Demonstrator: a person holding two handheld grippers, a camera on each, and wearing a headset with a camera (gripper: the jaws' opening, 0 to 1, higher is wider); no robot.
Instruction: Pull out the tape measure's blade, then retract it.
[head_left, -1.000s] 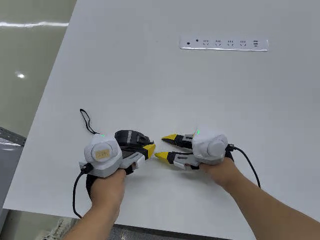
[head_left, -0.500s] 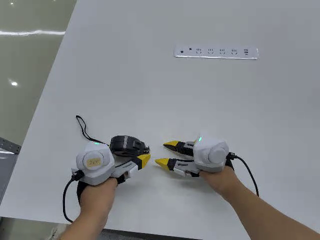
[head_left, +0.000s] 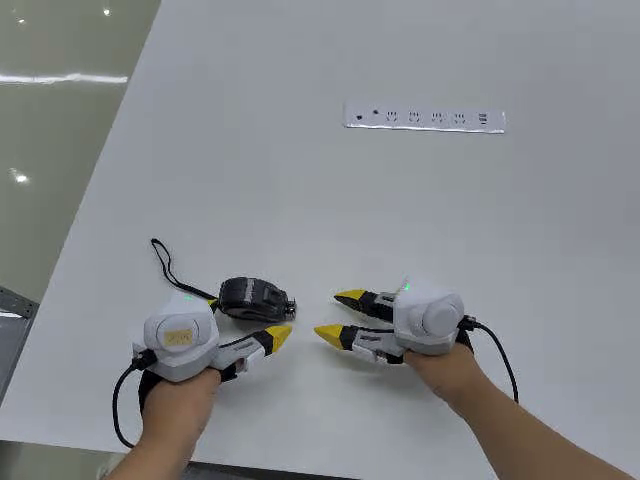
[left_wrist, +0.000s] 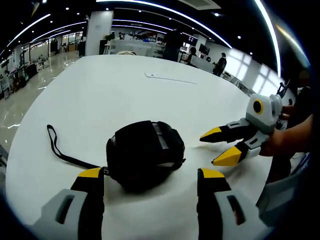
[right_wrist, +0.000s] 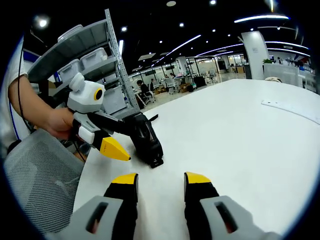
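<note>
Left gripper (left_wrist: 151, 173) has backed off toward the person. A second ago its jaws sat around the black rounded tape measure case (head_left: 255, 297); now they stand wide apart. The case lies free on the white worktop (head_left: 400, 220), just ahead of the tips and partly in the gap between them. It does not look clamped.

The thin black wrist cord (head_left: 165, 262) trails off the case on the side away from the right gripper (head_left: 338, 314).

Right gripper has barely moved. Its jaws are open and hold nothing, pointing at the case from the opposite side, near it but apart. In the right gripper view the small end hook (right_wrist: 157, 162) sits tight at the case mouth, facing those jaws.

No blade is showing outside the case, so it is fully wound in. With the left gripper letting go and the blade home, this looks like a release after retraction, likely the end of the task. If a pull is still due, the left gripper needs to re-clamp the case and the right gripper has to take the hook.
</note>
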